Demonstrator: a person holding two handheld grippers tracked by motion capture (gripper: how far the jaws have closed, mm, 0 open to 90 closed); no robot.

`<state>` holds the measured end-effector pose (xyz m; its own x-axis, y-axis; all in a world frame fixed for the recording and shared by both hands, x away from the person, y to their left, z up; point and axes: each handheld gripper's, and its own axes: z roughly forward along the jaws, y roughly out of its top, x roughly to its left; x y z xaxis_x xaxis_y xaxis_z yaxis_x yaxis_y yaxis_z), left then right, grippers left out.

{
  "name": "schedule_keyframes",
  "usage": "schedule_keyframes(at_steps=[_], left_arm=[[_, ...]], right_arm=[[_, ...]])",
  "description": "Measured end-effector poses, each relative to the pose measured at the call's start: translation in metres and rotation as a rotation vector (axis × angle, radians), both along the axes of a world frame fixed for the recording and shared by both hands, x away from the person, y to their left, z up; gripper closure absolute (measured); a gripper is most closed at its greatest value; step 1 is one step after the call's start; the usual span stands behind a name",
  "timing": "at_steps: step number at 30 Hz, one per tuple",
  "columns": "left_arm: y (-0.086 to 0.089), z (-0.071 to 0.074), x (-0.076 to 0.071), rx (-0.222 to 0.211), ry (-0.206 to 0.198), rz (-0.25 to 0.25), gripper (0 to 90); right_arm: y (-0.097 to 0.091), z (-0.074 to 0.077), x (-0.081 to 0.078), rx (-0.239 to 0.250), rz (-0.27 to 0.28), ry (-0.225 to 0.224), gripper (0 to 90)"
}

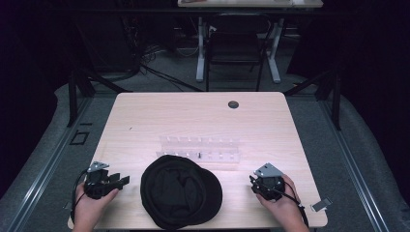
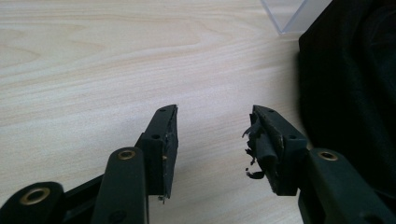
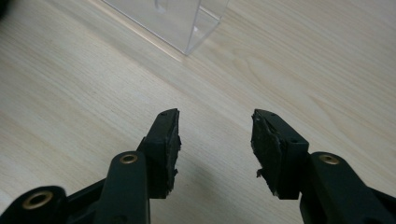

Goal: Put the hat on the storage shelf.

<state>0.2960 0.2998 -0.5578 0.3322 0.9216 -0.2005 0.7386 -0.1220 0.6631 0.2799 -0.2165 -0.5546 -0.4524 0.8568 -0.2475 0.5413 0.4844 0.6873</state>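
Both tools sit parted and empty, left gripper (image 1: 124, 181) and right gripper (image 1: 255, 186) flanking the black cap (image 1: 180, 197) at the table's (image 1: 145, 116) near edge, seemingly poised for a 2-sided pickup.

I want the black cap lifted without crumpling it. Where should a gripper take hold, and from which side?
Probably the brim at the cap's right front: it sticks out flat toward the right gripper, a thin edge the jaws could close over. Come in low from the right. The left gripper faces the rounded, soft crown, which would likely bunch.
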Motion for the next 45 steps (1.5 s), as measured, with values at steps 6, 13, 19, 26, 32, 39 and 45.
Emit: schedule_keyframes(at_steps=[6, 13, 19, 26, 32, 39, 45], left_arm=[[-0.006, 0.003, 0.0, -0.016, 0.006, -0.019, 56.5], [-0.016, 0.015, 0.001, -0.088, 0.031, -0.071, 57.5], [-0.024, 0.032, 0.006, -0.079, 0.06, -0.096, 56.6], [-0.034, 0.039, 0.017, -0.081, 0.171, -0.133, 53.7], [-0.036, 0.048, 0.033, -0.11, 0.303, -0.162, 55.2], [-0.042, 0.053, 0.045, -0.048, 0.385, -0.178, 57.4], [-0.047, 0.047, 0.054, -0.004, 0.424, -0.173, 59.3]], right_arm=[[0.001, 0.002, -0.001, 0.015, 0.009, 0.025, 62.5], [0.002, 0.008, -0.004, 0.05, 0.023, 0.031, 66.8], [0.002, 0.009, -0.006, 0.066, 0.031, 0.039, 67.2], [-0.001, 0.01, -0.005, 0.093, 0.021, 0.049, 66.2], [-0.003, 0.01, -0.005, 0.109, 0.024, 0.064, 65.7], [-0.004, 0.009, -0.005, 0.134, 0.023, 0.073, 65.7], [-0.004, 0.009, -0.005, 0.138, 0.03, 0.071, 65.3]])
